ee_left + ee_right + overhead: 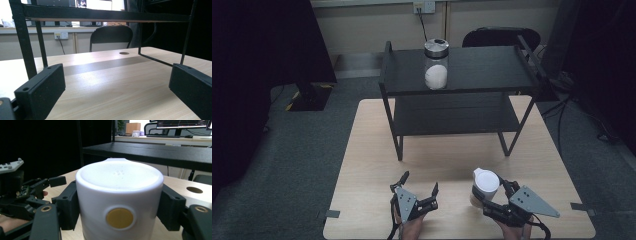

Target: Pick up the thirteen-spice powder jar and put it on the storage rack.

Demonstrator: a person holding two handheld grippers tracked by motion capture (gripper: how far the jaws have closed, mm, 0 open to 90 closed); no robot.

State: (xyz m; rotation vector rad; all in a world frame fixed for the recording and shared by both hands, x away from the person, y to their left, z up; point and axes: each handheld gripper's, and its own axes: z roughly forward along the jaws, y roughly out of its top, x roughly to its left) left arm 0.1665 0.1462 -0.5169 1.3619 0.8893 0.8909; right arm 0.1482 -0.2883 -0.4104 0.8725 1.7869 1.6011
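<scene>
A white lidded cup (485, 184) with a round yellow dot on its side (119, 218) is at the table's front right, gripped by my right gripper (491, 194). Its black pads (69, 206) press on both sides of the cup. To the left of it my left gripper (420, 182) stands open over the bare tabletop, with nothing between its jaws, and its fingers (45, 87) point toward the shelf. A glass jar (436, 64) with a silver lid and white contents stands on the top level of the black shelf (482, 70).
The black two-level shelf rack stands on the far half of the light wooden table (372, 165), its legs (398, 145) coming down mid-table. A black chair (501, 37) is behind it. The left gripper (25, 192) sits close beside the cup.
</scene>
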